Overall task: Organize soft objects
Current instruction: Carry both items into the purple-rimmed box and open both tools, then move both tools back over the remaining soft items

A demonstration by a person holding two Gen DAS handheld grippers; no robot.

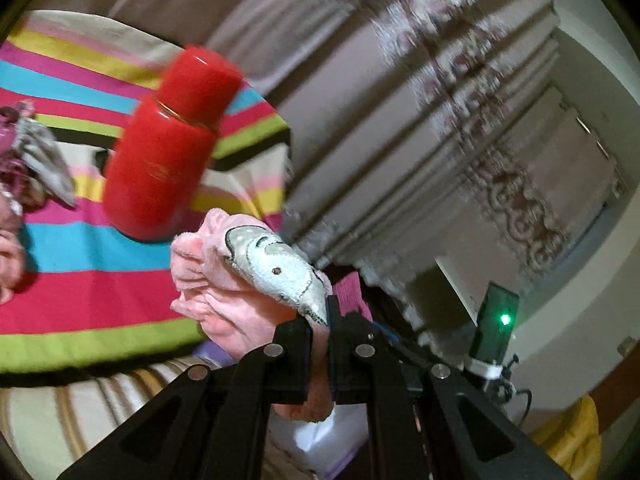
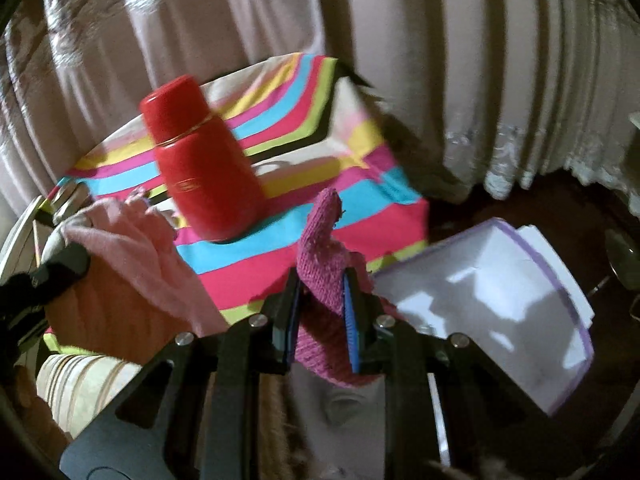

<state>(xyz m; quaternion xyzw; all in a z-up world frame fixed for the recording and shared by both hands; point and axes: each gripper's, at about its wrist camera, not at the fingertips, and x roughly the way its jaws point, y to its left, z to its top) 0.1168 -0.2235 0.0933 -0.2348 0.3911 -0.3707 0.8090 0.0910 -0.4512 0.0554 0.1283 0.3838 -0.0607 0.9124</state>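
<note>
Left gripper, closest to the lens, is clamped on a pale pink fleece item w/ a white embroidered patch; cloth bunches ahead of the jaws and hangs out below them. Right gripper is closed on a magenta knit piece, its tip sticking up past the fingers, rest drooping under.

Both soft things sit over the near edge of the striped table, beside a red flask standing just ahead. An open white bin w/ purple rim lies to the right, prob the drop spot.

Risks:
- Trailing fleece could brush the flask & tip it, since it's tall & close.
- Knit held only mid-length; a loose end may snag the bin rim or slip free.
- Views are blurred, so exact clearance is hard to judge.
</note>
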